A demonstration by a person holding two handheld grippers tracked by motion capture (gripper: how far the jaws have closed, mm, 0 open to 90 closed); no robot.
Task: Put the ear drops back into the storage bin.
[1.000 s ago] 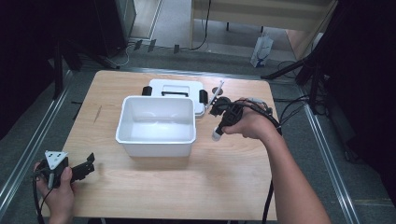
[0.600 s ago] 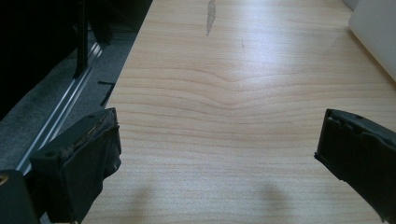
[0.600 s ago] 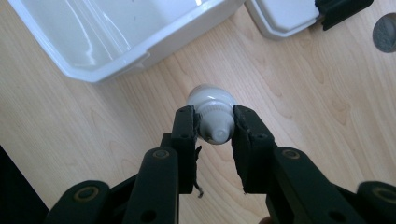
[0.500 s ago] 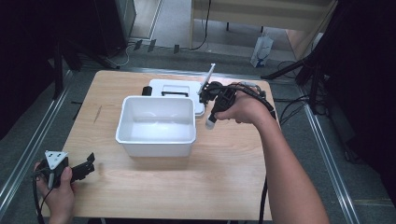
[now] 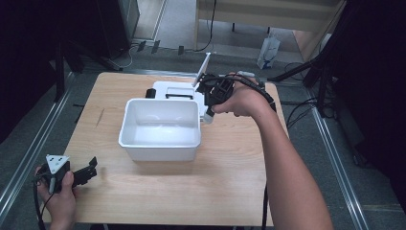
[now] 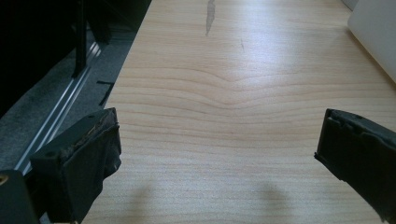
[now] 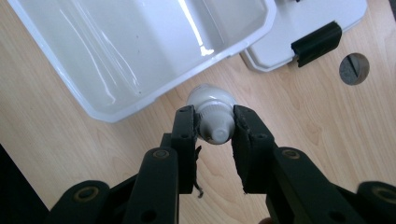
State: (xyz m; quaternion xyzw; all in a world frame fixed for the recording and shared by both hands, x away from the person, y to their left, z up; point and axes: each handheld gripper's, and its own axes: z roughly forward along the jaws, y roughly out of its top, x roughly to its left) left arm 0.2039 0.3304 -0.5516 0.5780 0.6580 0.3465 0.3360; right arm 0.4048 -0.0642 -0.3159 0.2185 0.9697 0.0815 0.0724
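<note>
My right claw (image 7: 214,122) clamps a white tube (image 7: 212,112) just beside the empty white bin (image 5: 160,125); dropping it in remains. My left claw (image 6: 219,149) gapes, idle.

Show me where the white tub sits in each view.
High view: tub at the table's middle, left of the right claw.
Left gripper view: its corner at the upper right edge.
Right gripper view: upper left, beyond the claw holding a tube.
Shared landmark: the wooden table underneath.

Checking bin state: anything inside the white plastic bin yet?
No, the white plastic bin shows a bare floor; the white tube sits between the right gripper's fingers.
</note>
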